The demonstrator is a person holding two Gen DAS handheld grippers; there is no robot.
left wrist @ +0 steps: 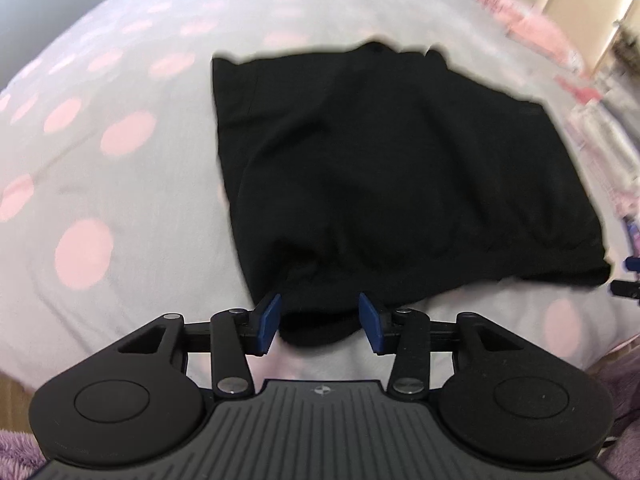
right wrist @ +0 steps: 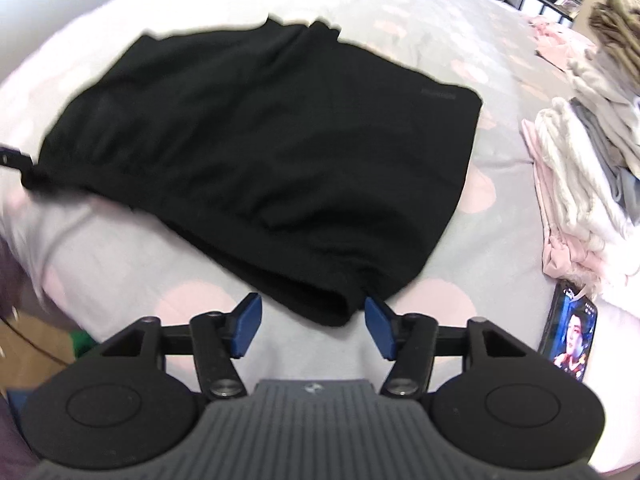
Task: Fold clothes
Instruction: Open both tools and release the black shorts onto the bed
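Nearest the left wrist camera, the left gripper [left wrist: 319, 322] sat low over the bed with its blue pads [left wrist: 269, 318] spread apart, one on each side of a small bulge of dark cloth at the garment's near edge. Whether the pads touched that cloth could not be told. The black garment [left wrist: 360, 168] lay flat beyond it, folded into a rough rectangle on the grey bedspread [left wrist: 100, 184] with pink dots, its gathered hem running across just ahead of the fingers.

In the right wrist view, the right gripper [right wrist: 314, 326] likewise had its jaws wide apart, straddling the garment's [right wrist: 260, 152] nearest corner, which drooped between the blue pads [right wrist: 380, 326] without being pinched. The cloth stretched away up and to the left over the bedspread [right wrist: 140, 256], and the tip of the other gripper showed at its far left edge.

To the right of the garment, well apart from it, a pile of pale pink, white and grey clothes [right wrist: 580, 184] was stacked on the bed. Just beside that pile's near end, a phone [right wrist: 570, 332] lay with its screen lit, close to the right gripper's outer arm.
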